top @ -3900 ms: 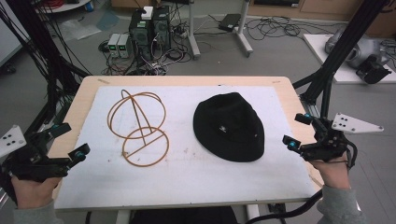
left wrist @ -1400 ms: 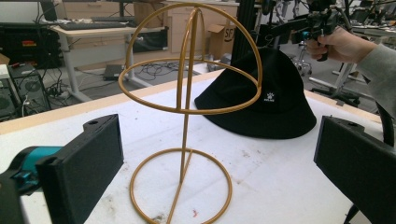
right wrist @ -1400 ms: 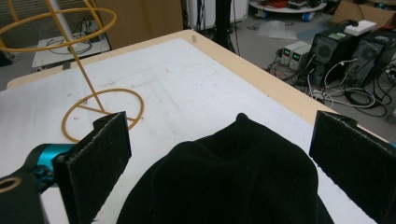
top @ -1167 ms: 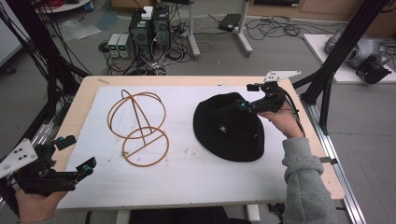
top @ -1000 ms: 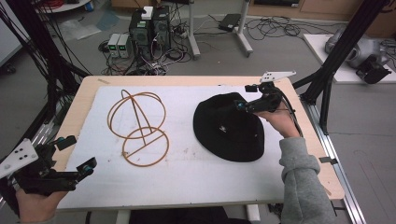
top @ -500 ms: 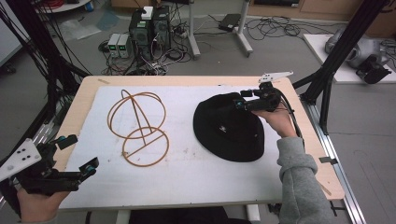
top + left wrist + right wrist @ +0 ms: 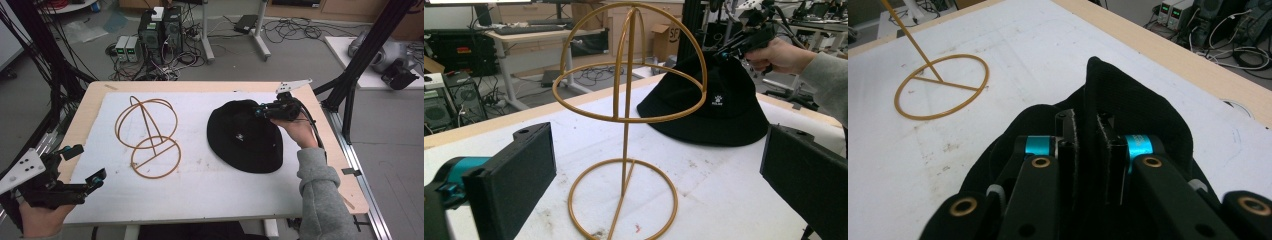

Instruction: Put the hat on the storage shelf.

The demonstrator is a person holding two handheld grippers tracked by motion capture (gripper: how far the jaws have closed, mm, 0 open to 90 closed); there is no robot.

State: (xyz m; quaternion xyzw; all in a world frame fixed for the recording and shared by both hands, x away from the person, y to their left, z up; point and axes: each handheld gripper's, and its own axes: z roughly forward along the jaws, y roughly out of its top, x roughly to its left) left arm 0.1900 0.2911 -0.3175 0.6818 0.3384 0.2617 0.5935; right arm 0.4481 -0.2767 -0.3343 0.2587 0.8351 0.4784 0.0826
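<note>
Pinching the black bucket hat (image 7: 245, 137) at its far brim, the right hand-held gripper (image 7: 263, 111) is clamped on a fabric fold near the counter's (image 7: 200, 185) far right corner. Hat looks soft, light, floppy; brim grips best. Left hand-held gripper (image 7: 82, 165) hangs apart near the wire stand (image 7: 147, 135).

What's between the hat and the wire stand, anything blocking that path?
Nothing visible. Bare white mat separates the black hat from the gold wire stand. The right gripper is shut on the hat's brim; the left gripper hangs open, off to the side.
</note>
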